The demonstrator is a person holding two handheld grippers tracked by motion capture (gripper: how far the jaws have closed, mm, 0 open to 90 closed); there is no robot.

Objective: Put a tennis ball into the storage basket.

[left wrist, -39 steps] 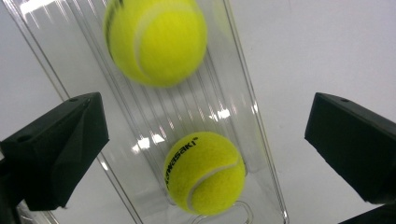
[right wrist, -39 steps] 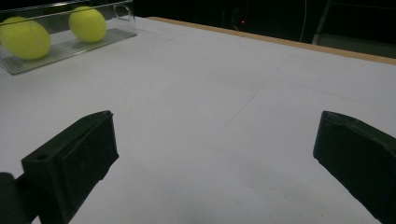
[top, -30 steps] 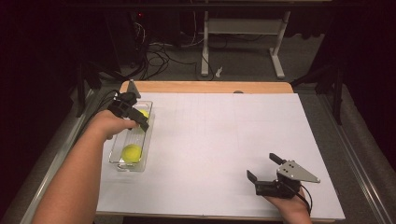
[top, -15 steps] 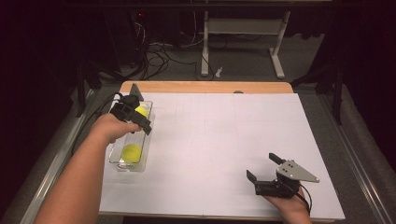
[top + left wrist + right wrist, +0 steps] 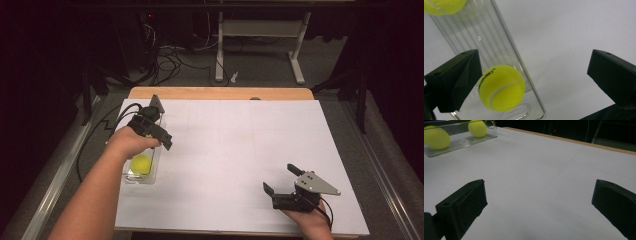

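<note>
A clear, ribbed plastic tray (image 5: 150, 172) lies lengthwise near the left edge of the white paper-covered surface (image 5: 240, 150), and two yellow-green felt tennis balls sit in it: one ball (image 5: 501, 87) at the end under the left tongs, the other ball (image 5: 141, 163) toward the person's end. The tray's low walls probably serve to stop the balls rolling off.

The left tongs (image 5: 154, 131) hang over the far part of the tray with jaws spread wide, gripping nothing; the nearer ball sits just beside one jaw in the left gripper view (whether they touch is hard to tell). That pose suits either a release or a fresh grasp.

The right tongs (image 5: 283, 189) rest low on the surface near its front right corner, well apart from the tray, jaws wide and empty, apparently parked out of the way.
</note>
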